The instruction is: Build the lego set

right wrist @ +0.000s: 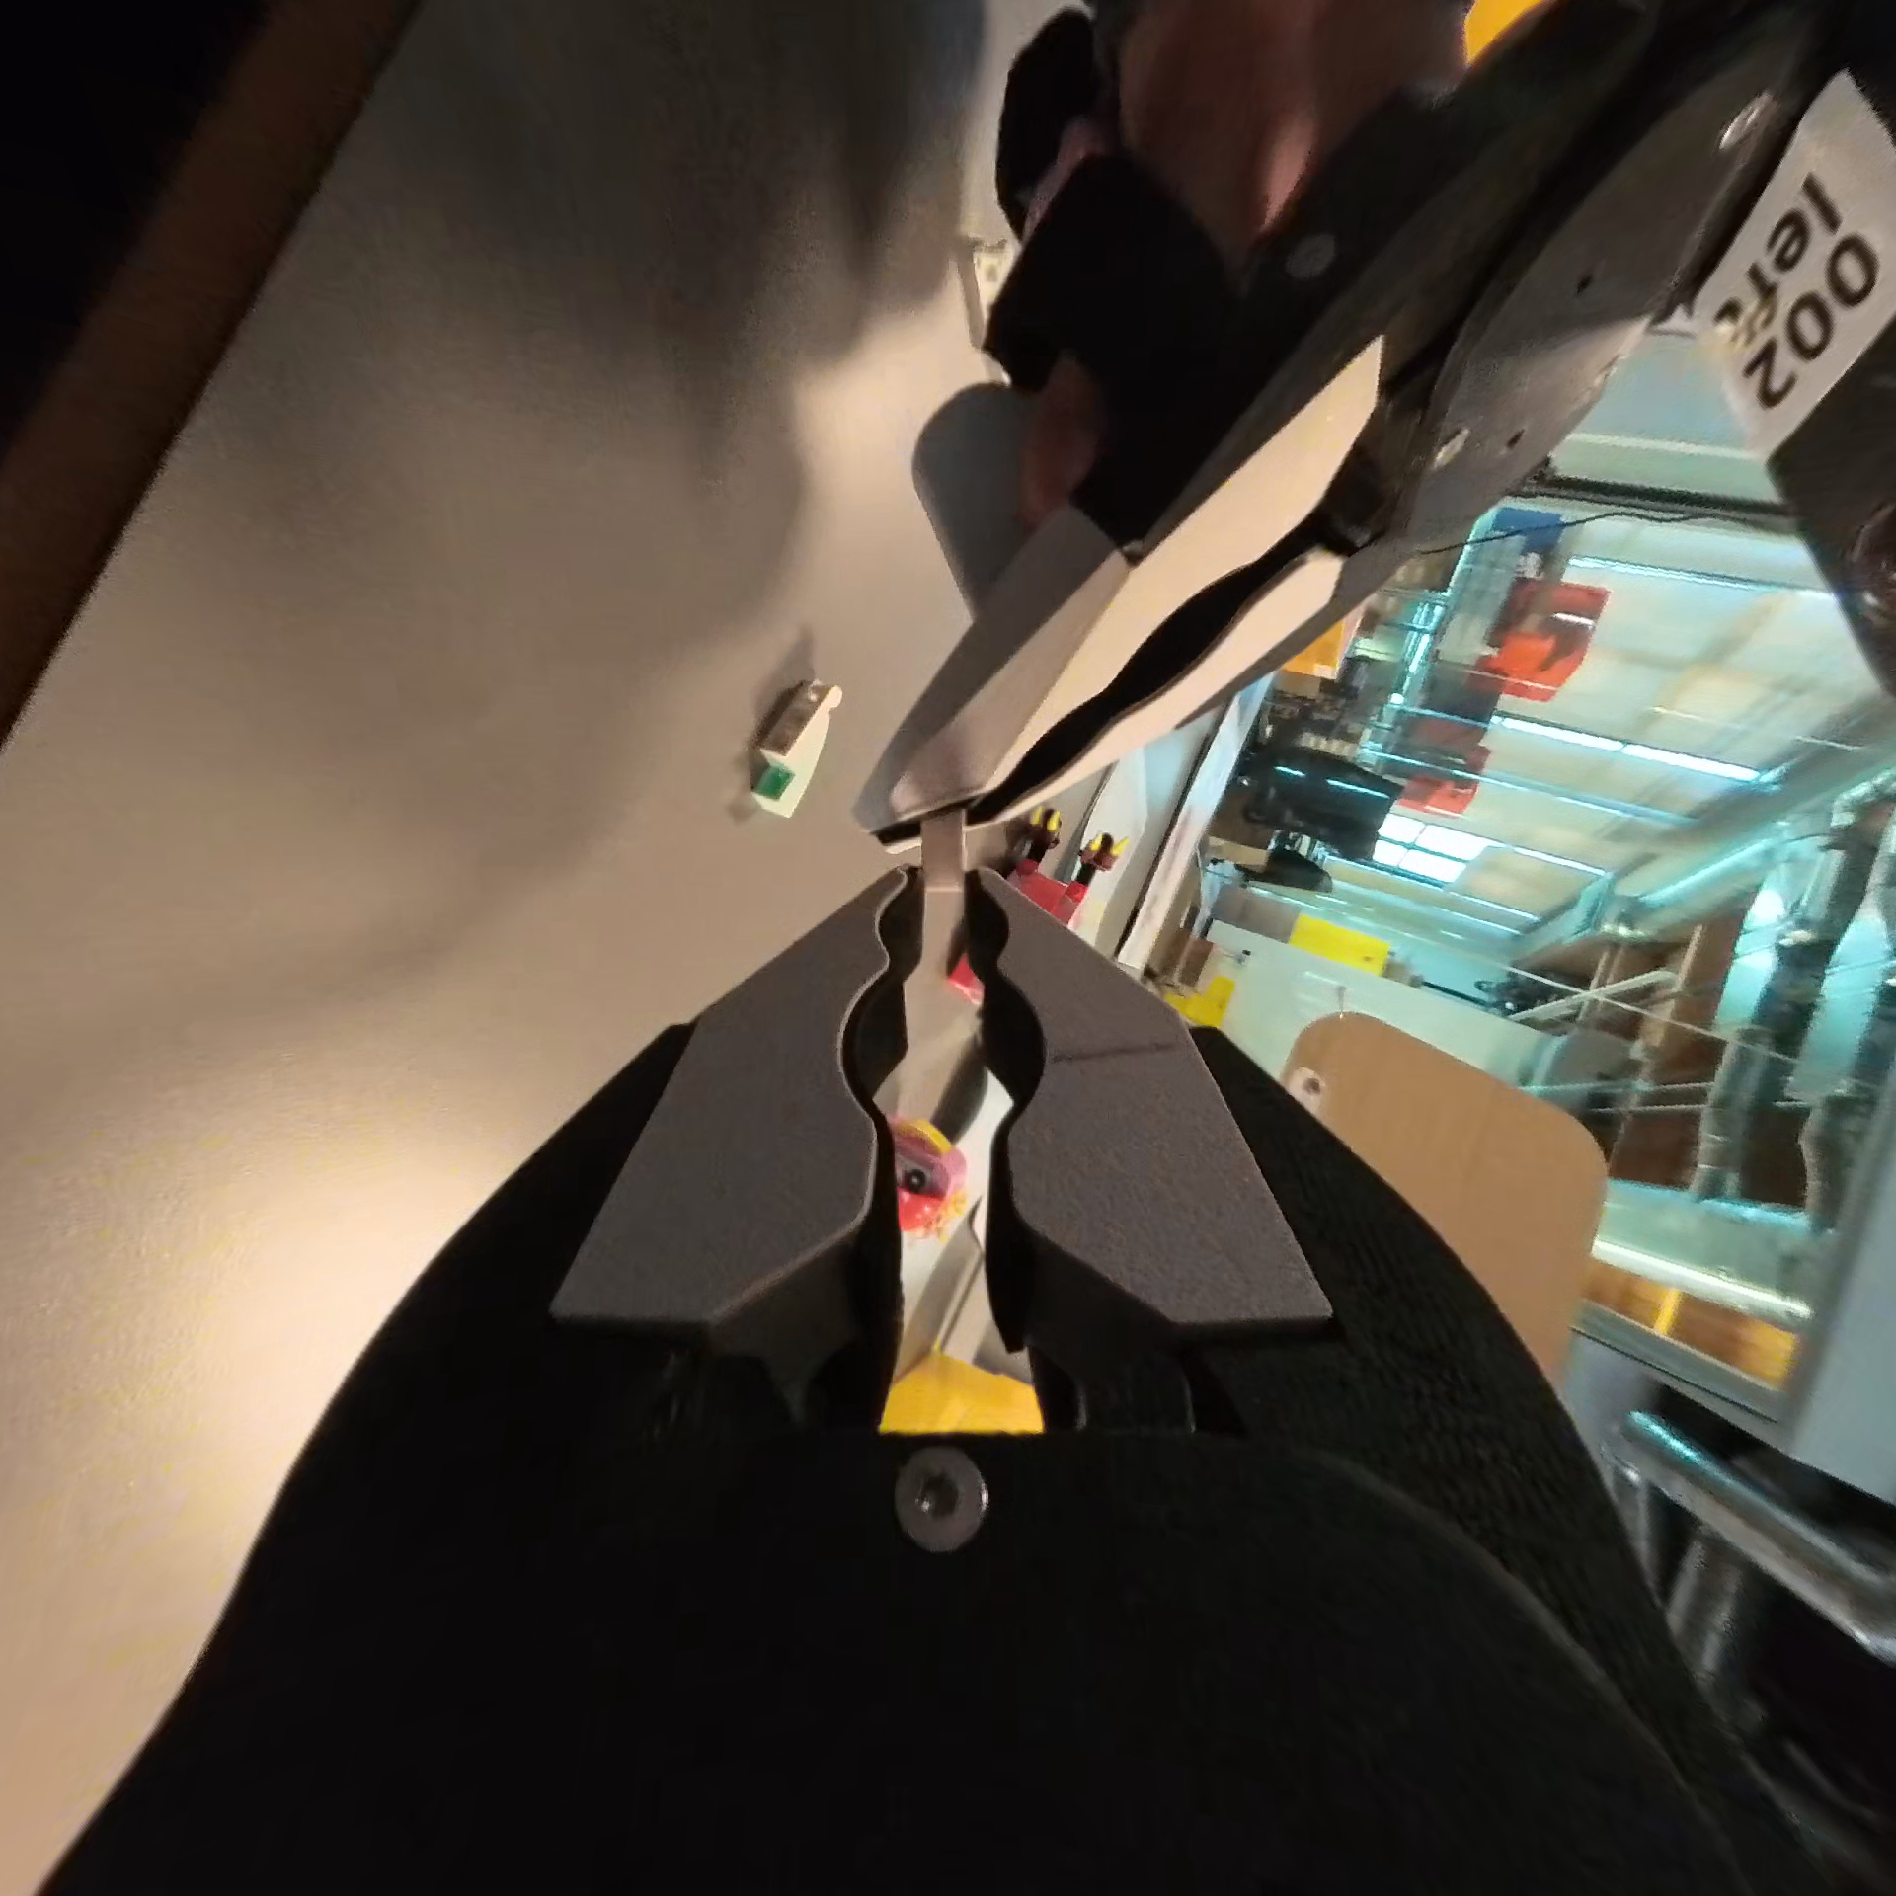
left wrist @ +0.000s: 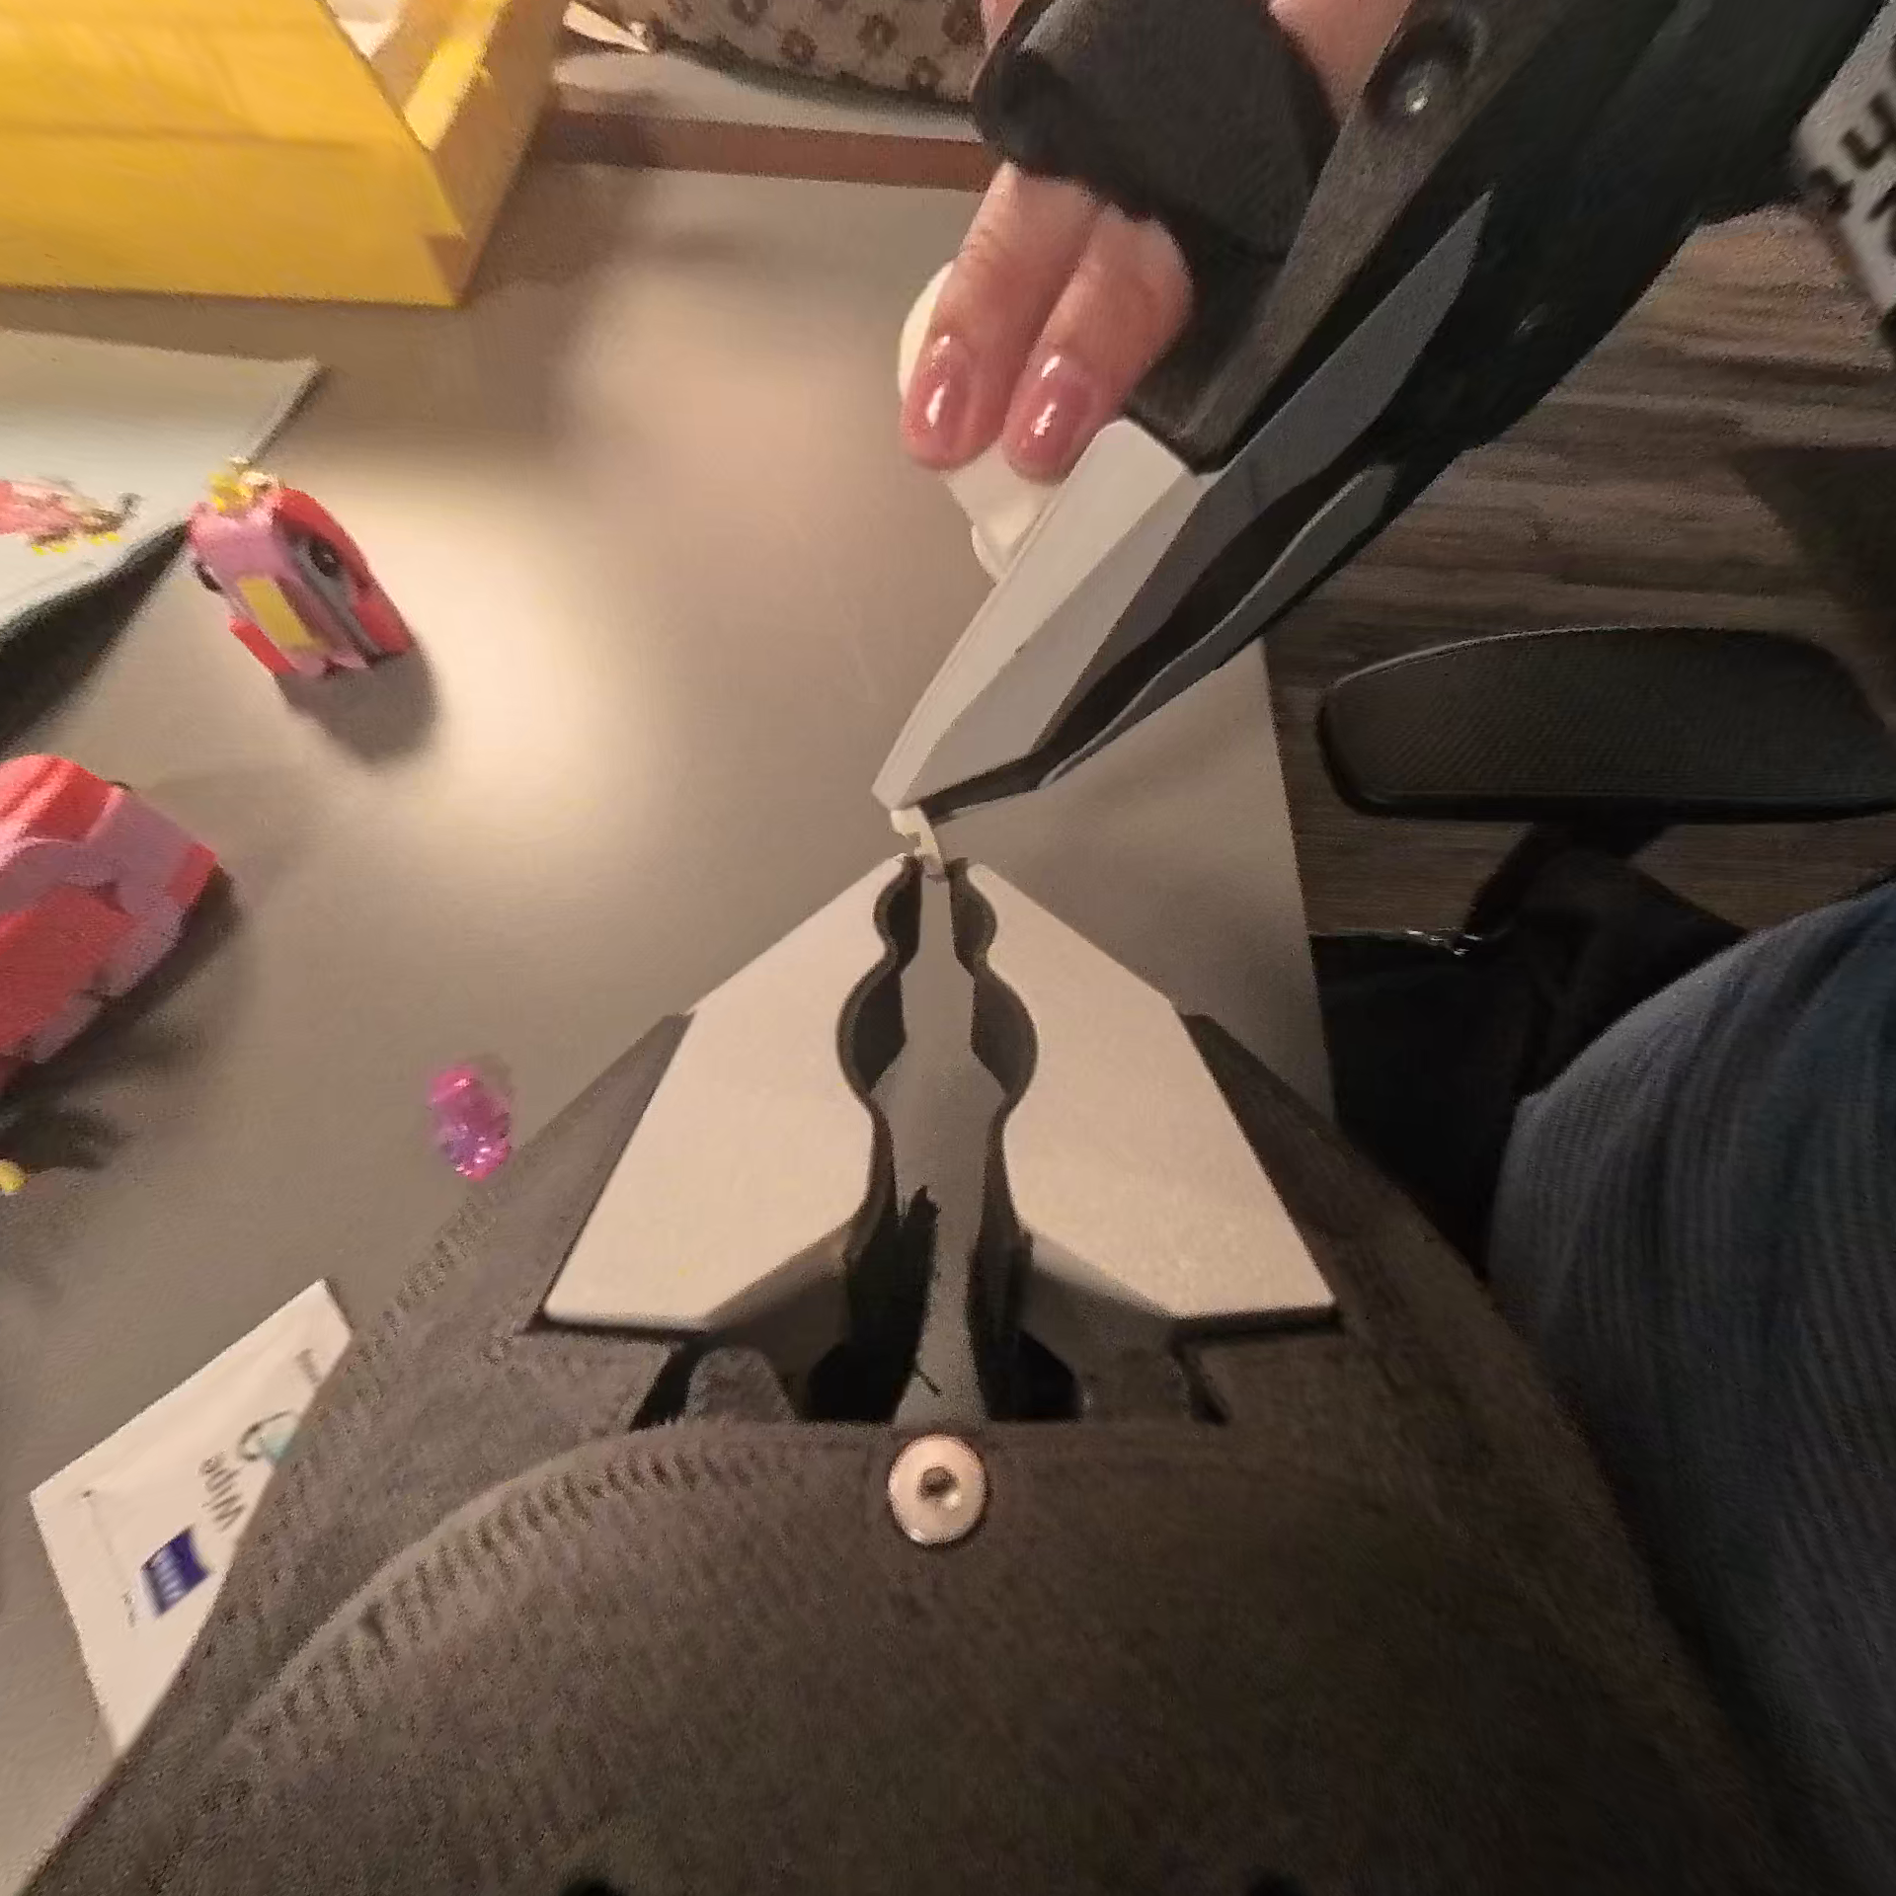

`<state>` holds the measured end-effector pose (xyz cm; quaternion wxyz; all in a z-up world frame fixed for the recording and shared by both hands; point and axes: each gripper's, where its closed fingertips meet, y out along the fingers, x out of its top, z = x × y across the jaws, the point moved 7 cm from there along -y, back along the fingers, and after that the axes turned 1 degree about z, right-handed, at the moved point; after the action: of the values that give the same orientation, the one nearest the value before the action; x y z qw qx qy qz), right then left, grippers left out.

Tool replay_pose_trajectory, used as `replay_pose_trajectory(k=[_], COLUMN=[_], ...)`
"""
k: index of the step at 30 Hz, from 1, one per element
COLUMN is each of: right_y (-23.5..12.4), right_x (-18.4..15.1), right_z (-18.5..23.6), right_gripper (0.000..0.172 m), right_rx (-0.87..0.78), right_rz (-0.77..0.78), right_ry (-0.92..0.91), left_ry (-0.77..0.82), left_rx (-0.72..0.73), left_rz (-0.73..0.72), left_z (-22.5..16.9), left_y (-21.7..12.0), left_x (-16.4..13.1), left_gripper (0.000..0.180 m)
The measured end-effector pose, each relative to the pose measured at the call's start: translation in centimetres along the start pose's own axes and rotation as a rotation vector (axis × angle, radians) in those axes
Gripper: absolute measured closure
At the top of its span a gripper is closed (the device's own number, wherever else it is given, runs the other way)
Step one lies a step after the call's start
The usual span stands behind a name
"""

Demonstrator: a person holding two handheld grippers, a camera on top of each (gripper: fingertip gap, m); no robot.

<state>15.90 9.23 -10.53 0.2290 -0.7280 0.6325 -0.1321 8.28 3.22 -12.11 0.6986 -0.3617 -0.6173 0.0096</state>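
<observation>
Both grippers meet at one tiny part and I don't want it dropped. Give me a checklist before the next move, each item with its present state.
1. Left gripper closed on the small white piece: ok, its fingertips pinch one end.
2. Right gripper closed on the same piece: ok, it pinches the other end, tip to tip with the left.
3. Depth of each pinch: cannot tell, the piece is too small.
4. Loose things away from the tips: ok, the pink bead and the red and pink toy car lie well off to the left.
5. Height of the piece above the grey table: cannot tell.
</observation>
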Motion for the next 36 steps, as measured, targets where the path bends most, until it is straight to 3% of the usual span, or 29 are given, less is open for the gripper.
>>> replay_pose_trajectory(k=[2,5,8,12,21,24,28,36], right_y=[-0.1,-0.2,-0.5,-0.4,0.1,0.4,1.2,3.0], right_x=[-0.1,-0.5,-1.3,-1.2,-1.2,-1.5,-2.3,-2.6], right_z=[0.0,0.0,-0.2,0.4,1.3,1.5,2.0,2.3], right_gripper=[0.166,0.154,0.156,0.162,0.169,0.169,0.169,0.169], right_rx=[0.013,0.117,0.27,0.447,0.497,0.515,0.557,0.615], right_rz=[-0.015,-0.1,-0.165,-0.216,-0.193,-0.193,-0.198,-0.188], right_ry=[0.028,0.314,0.622,0.819,0.847,0.864,0.913,0.91], left_ry=[0.047,0.128,0.233,0.309,0.299,0.197,0.097,0.05], left_rx=[0.047,0.095,0.128,0.097,0.056,0.04,0.082,0.072], left_rz=[0.007,0.069,0.147,0.177,0.191,0.175,0.128,0.235], left_z=[0.0,-0.1,-0.5,-1.3,-1.8,-1.6,-0.2,1.8], left_y=[0.1,0.3,0.8,1.5,2.0,2.0,0.3,-0.3], left_x=[-0.1,-0.3,-0.8,-0.9,-0.9,-0.9,-1.0,-2.7], left_gripper=[0.178,0.178,0.179,0.178,0.178,0.177,0.151,0.152])
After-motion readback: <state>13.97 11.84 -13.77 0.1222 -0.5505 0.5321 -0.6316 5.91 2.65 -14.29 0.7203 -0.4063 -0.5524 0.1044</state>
